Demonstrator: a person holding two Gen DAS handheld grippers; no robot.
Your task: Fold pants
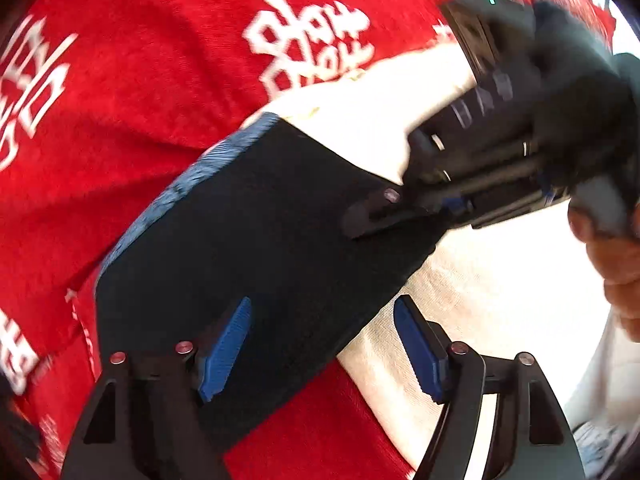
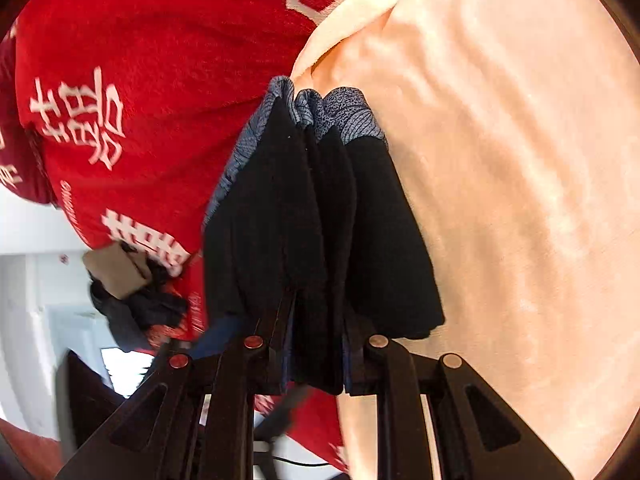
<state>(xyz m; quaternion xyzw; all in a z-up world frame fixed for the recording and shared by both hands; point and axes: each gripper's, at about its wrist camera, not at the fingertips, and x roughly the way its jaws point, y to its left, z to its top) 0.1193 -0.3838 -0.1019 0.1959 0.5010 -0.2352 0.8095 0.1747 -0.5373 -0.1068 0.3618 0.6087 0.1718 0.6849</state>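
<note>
Left hand-held gripper (image 1: 322, 346): blue pads (image 1: 224, 348) spread apart, released, poised either side of the black pants (image 1: 256, 232) edge, nothing pinched. Right hand-held gripper (image 2: 316, 360) is clenched on the bunched pants, several layers with patterned blue trim (image 2: 352, 116) hanging out of it, lifted above the cream cloth (image 2: 500, 200) and red printed blanket (image 2: 140, 60). Looks like mid-fold, carrying a doubled bundle. Next move likely: left closes on the free edge, then both lay it flat and square.

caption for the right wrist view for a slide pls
Right hand-held gripper shut on folded black pants with a blue patterned band, above a red blanket and cream cloth.
</note>
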